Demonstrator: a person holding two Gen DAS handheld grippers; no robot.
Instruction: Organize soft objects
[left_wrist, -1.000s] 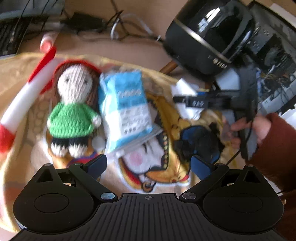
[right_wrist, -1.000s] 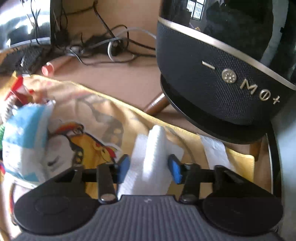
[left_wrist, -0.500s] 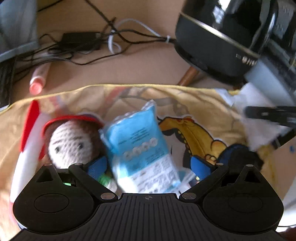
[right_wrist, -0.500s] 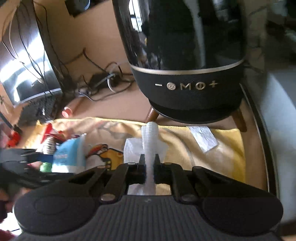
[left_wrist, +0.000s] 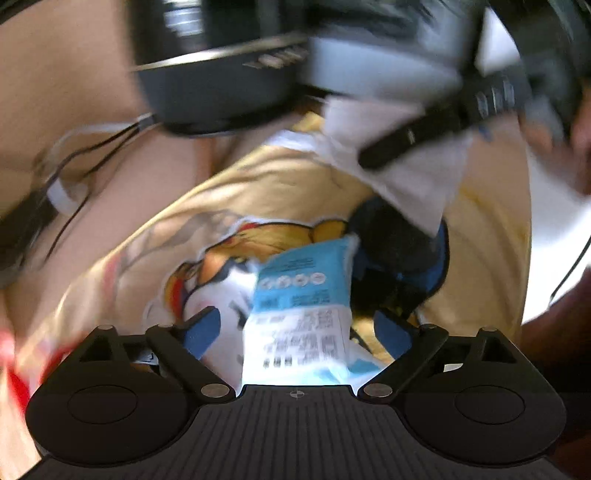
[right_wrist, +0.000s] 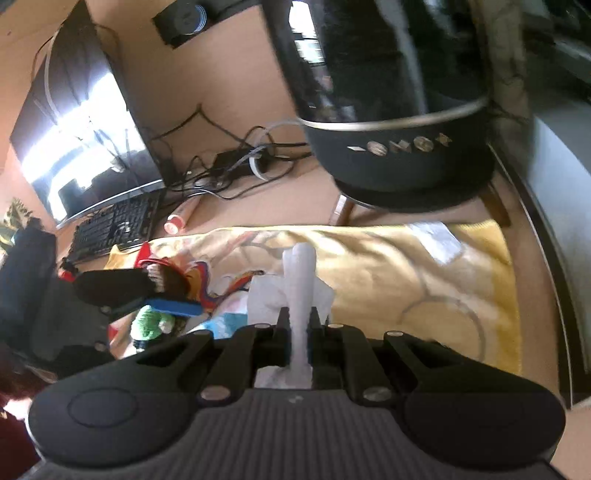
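Across the worktop: a wooden worktop (right_wrist: 236, 92) carries everything, with a monitor, keyboard (right_wrist: 110, 225) and cable tangle at the far left.
Speaker: a big black speaker (right_wrist: 399, 155) stands on wooden legs at the far right, behind the cloth; it looks to be no part of the sorting.
Yellow cloth: a printed yellow cloth (right_wrist: 424, 288) lies spread over the near worktop and serves as the bed for the soft things, so they sit gathered on it, not on bare wood.
Knitted doll: a knitted doll (right_wrist: 149, 325) in green lies at the left of the cloth, partly hidden by the other tool.
Blue packet: a soft blue and white packet (left_wrist: 303, 314) lies on the cloth, its length running between the spread fingers.
White tissue: a white tissue (right_wrist: 299, 291) is pinched into an upright ridge, lifted off the cloth; squeezing it thin is what lets flat pads hold so limp a thing.
Right tool: the right tool (right_wrist: 298, 336) has its fingers closed tight on the tissue.
Left tool: the left tool (left_wrist: 295, 332) is spread wide, gripping nothing, straddling the packet, likely lined up to close on it.
Blur: the left view is smeared, so fine contact cannot be told.
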